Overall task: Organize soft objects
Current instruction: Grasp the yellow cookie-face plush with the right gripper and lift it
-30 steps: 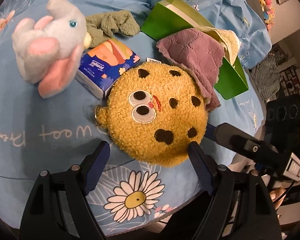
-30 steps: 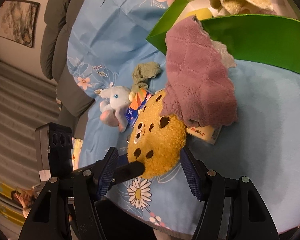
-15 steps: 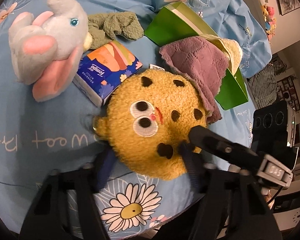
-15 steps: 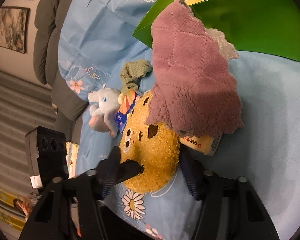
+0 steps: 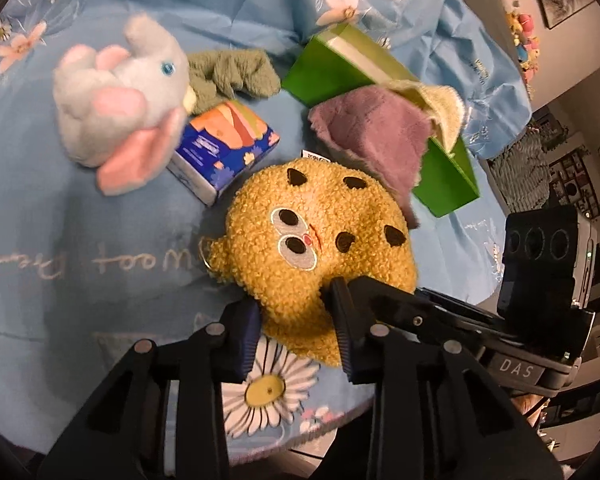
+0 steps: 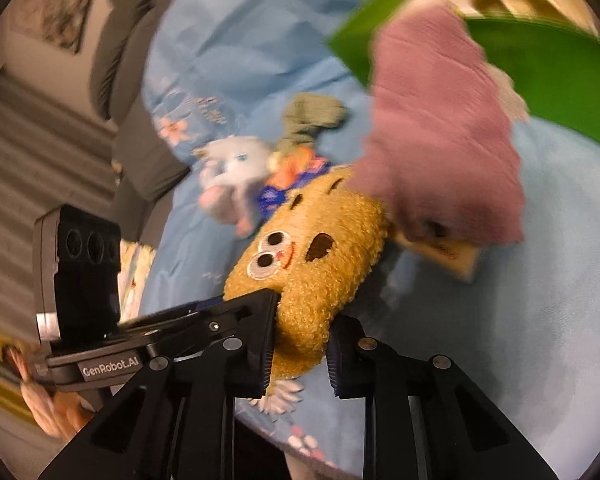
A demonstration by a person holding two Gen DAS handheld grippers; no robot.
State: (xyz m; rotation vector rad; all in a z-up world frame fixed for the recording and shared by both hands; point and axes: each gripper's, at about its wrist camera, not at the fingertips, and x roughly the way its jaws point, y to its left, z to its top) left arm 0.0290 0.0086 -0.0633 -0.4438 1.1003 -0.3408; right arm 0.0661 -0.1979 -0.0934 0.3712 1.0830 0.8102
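A round yellow cookie plush with dark chips lies on the blue floral cloth. My left gripper is shut on its near edge. My right gripper is shut on the same plush, squeezing its lower edge. A purple cloth drapes from the green box onto the plush's far side; it also shows in the right wrist view. A grey and pink elephant plush and a green-grey towel lie further back.
A blue and orange tissue pack sits between the elephant and the cookie plush. A cream towel lies in the green box. A small yellow pack lies under the purple cloth. The cloth edge runs close below the grippers.
Both grippers moved in and closed on the cookie plush, which they straddled open a second ago. The plush now looks pinched and slightly lifted at its near edge.
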